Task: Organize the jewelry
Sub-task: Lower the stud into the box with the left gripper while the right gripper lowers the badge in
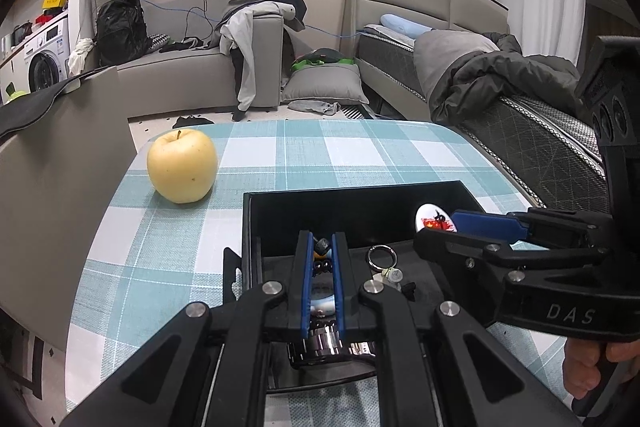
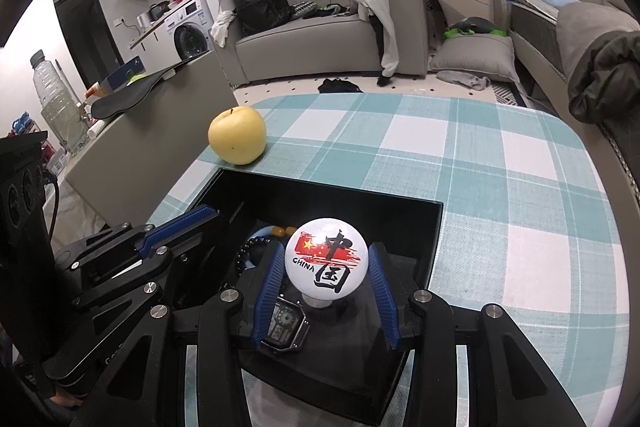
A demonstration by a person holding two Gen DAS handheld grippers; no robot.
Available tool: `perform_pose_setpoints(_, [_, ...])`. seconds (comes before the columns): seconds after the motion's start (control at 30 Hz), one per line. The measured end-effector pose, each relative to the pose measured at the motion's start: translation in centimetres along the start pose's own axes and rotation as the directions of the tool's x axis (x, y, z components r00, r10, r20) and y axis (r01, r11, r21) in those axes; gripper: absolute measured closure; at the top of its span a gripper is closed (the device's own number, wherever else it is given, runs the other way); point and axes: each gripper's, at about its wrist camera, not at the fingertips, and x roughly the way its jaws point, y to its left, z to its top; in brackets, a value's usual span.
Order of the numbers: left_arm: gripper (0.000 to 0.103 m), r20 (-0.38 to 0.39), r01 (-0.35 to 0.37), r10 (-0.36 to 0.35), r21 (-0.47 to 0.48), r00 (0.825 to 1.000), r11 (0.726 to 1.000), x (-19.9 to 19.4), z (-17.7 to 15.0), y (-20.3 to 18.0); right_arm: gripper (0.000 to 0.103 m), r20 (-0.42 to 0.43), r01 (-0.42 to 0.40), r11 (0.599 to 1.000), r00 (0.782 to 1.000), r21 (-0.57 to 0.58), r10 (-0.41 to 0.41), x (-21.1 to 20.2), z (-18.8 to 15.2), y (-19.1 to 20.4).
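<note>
Two grippers work over the black box (image 2: 434, 227): right gripper (image 2: 326, 291) clamps the round badge (image 2: 326, 259) by its rim, judged light, rigid and slippery, while left gripper (image 1: 322, 267) is closed.

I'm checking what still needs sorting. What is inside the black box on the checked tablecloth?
Inside the open black box: a digital wristwatch, a dark beaded bracelet, a metal key ring and a white round CHINA badge between the right gripper fingers. The grippers cover the rest.
</note>
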Motion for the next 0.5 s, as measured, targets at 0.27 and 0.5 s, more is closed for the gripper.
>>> perform_pose_setpoints(0.27, [0.098,-0.011,-0.004,0.004,0.002,1.0,1.0,0.21,-0.26,0.11,0.061,-0.003,0.0,1.0,1.0,-0.013,0.0,0.13,-0.02,0.37])
perform_pose_setpoints(0.5, [0.098,-0.014,-0.005,0.005,0.011,1.0,1.0,0.24,-0.28,-0.12,0.058,0.007,0.022,1.0,1.0,-0.017,-0.022,-0.15,-0.1,0.19])
